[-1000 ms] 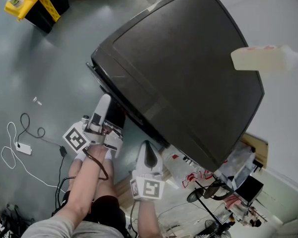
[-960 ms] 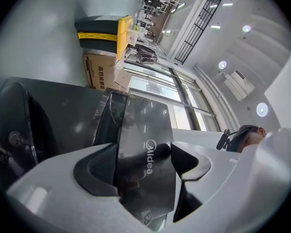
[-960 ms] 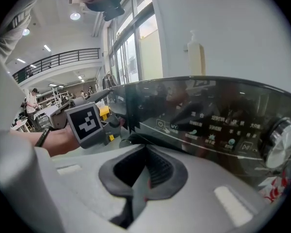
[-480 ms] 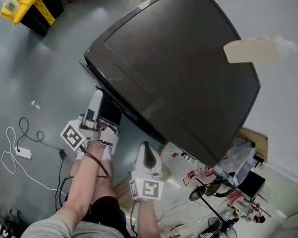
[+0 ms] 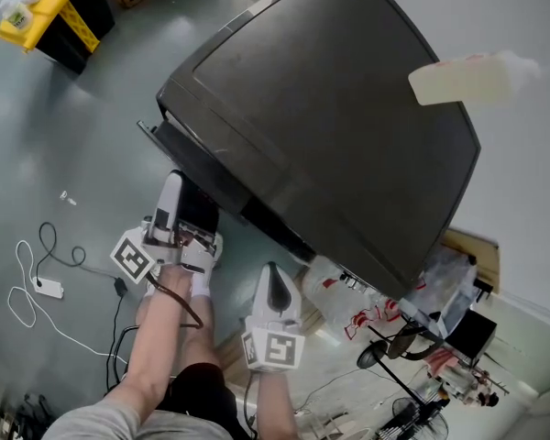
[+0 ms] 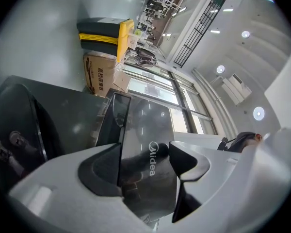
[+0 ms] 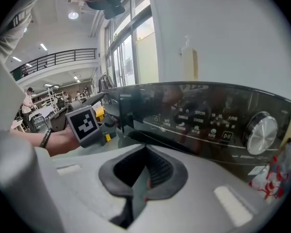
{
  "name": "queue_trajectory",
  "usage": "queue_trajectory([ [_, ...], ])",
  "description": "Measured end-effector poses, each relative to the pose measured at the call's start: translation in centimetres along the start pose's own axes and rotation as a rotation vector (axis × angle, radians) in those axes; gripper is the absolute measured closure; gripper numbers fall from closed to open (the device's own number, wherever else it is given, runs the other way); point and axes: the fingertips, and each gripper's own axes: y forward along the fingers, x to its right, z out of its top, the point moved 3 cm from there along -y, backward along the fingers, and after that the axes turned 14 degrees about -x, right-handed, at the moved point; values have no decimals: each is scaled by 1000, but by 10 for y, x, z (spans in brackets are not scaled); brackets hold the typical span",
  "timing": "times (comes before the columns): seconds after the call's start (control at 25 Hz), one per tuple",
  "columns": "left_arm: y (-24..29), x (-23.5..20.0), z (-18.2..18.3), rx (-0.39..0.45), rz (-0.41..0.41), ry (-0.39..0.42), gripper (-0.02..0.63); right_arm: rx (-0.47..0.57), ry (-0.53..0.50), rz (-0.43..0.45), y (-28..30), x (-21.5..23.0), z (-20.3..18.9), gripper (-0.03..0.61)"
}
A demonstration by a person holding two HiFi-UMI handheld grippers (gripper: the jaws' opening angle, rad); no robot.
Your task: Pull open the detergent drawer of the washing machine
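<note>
- Detergent drawer at the upper left corner of the dark washing machine, seemingly drawn a little way out of the front, its glossy face with the brand name close up in the left gripper view
- Grey floor to the machine's left in the head view
- Yellow-and-black bin on that floor, well apart from the machine
- Left gripper right at the drawer, jaws spread wide and just now closing a little, drawer face between them (no firm squeeze to be made out)
- Right gripper nearer the person, pads pressed together on nothing, aimed at the control panel
- Pale bottle upright on the machine's top, near the wall
- Silver dial at the panel's right end
</note>
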Motion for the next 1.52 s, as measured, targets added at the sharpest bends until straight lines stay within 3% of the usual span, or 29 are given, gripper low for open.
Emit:
queue_trajectory([
  [1.52,-167,60,9,32,-2,14,288,48,-4,-24,-61,-75,-49,575],
])
